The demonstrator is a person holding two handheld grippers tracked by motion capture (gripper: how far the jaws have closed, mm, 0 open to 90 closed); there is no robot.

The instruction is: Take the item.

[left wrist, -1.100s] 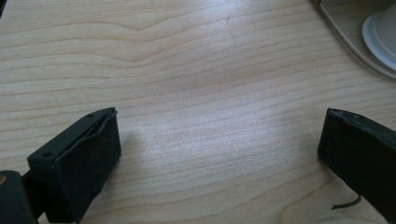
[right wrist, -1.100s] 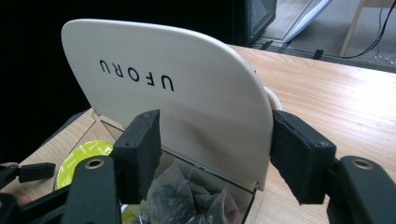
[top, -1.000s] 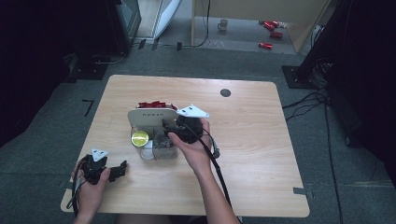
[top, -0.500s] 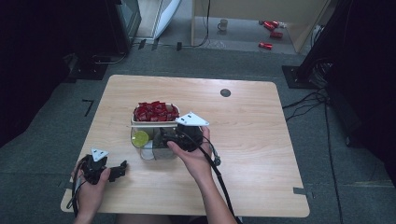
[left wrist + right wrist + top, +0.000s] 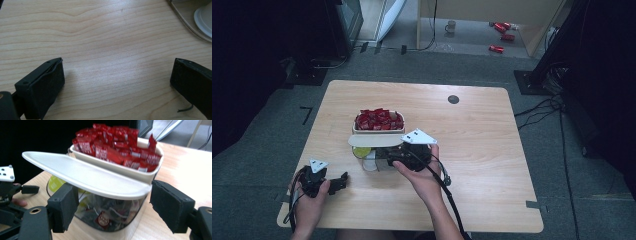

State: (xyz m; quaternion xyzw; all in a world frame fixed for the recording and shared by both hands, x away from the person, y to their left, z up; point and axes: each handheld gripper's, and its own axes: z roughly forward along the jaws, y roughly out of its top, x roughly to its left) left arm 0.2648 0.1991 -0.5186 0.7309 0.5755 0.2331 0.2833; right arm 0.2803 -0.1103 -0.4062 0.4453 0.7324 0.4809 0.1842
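Releasing: my right gripper, jaws just widening, straddles the clear container.
Done: white lid resting on top.
Left: left gripper, jaws wide, empty, idle on table.

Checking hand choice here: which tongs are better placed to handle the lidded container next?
The right tongs: their open jaws straddle the clear container under its white lid. The left tongs sit apart near the table corner, open over bare wood.
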